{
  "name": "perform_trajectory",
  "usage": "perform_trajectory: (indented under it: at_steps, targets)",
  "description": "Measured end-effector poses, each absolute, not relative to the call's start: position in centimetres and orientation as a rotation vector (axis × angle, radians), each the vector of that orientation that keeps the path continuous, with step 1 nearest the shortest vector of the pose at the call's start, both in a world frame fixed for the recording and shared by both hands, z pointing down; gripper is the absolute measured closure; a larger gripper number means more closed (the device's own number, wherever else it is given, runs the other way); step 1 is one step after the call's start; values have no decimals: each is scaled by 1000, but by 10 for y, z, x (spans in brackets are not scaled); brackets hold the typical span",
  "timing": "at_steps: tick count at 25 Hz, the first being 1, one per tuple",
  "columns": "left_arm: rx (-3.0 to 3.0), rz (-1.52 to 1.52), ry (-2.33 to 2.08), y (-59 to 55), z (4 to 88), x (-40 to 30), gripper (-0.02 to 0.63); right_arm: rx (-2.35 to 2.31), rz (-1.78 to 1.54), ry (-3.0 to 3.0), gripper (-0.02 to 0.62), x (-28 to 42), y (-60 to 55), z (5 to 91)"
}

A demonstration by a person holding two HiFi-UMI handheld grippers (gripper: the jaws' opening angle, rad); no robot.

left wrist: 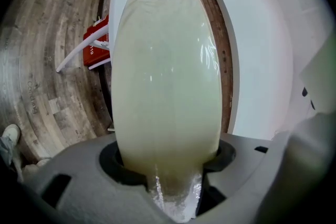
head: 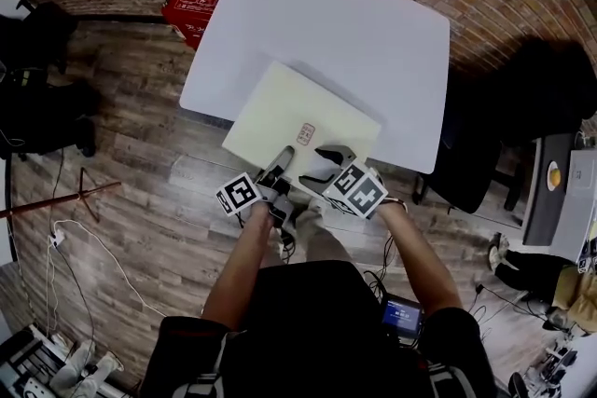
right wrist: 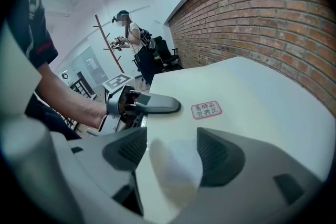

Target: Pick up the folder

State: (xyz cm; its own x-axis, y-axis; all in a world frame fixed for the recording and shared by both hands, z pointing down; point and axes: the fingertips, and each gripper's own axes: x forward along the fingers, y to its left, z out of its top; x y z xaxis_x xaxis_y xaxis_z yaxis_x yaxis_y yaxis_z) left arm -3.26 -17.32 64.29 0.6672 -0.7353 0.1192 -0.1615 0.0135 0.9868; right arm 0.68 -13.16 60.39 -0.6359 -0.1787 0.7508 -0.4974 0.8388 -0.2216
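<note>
A cream folder (head: 298, 112) lies tilted over the near edge of the white table (head: 354, 33), with a small red-framed label (head: 305, 133) near its front. My left gripper (head: 277, 167) has the folder's near edge between its jaws. In the left gripper view the folder (left wrist: 165, 76) fills the gap and narrows to crinkled plastic deep in the left gripper (left wrist: 168, 162). My right gripper (head: 324, 169) sits on the folder's near edge beside it. In the right gripper view its pads (right wrist: 127, 150) stand apart, with a blurred cream edge between them in the right gripper (right wrist: 172, 153). Beyond it the left gripper (right wrist: 173, 106) rests on the folder (right wrist: 252, 102).
A red box (head: 194, 5) stands on the wooden floor beside the table's far left corner. A brick wall runs behind the table. Dark chairs (head: 485, 154) stand to the right. A person (right wrist: 126, 23) stands far back in the right gripper view.
</note>
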Motion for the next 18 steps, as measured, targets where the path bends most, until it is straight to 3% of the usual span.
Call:
perform_trajectory:
  at_steps: [12, 13, 16, 18]
  targets:
    - [1765, -388, -794, -188, 584, -54, 331, 648, 556, -2361, 298, -7, -141, 561]
    - [1790, -378, -797, -190, 577, -56, 331, 681, 556, -2371, 313, -8, -145, 556]
    - [1851, -353, -813, -194, 558, -65, 331, 800, 531, -2391, 480, -7, -156, 540]
    - [1899, -333, -837, -197, 546, -74, 331, 858, 525, -2400, 506, -8, -161, 530]
